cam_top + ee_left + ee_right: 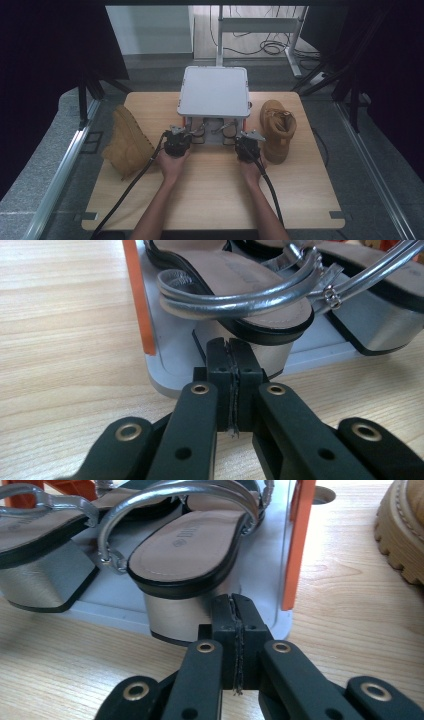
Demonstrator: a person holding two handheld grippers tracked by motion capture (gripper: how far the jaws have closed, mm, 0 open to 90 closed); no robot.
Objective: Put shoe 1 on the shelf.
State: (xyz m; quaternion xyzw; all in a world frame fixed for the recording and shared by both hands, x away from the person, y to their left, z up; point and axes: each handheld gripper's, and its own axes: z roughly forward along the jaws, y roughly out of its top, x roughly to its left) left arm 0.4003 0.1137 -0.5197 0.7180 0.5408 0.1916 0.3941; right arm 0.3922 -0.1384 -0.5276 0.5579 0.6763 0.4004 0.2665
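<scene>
A grey two-level stand with orange posts sits at the back middle of the wooden table. On its lower shelf stand silver strappy block-heel sandals. My left gripper is shut with nothing in it; its closed tips sit just in front of one sandal's heel at the shelf's front edge. My right gripper is likewise shut and empty, its tips right before the heel of the other sandal, beside an orange post.
A tan boot lies on its side at the table's left edge. A second tan boot stands right of the stand, its lugged sole close to my right gripper. Cables trail back from both grippers along the forearms.
</scene>
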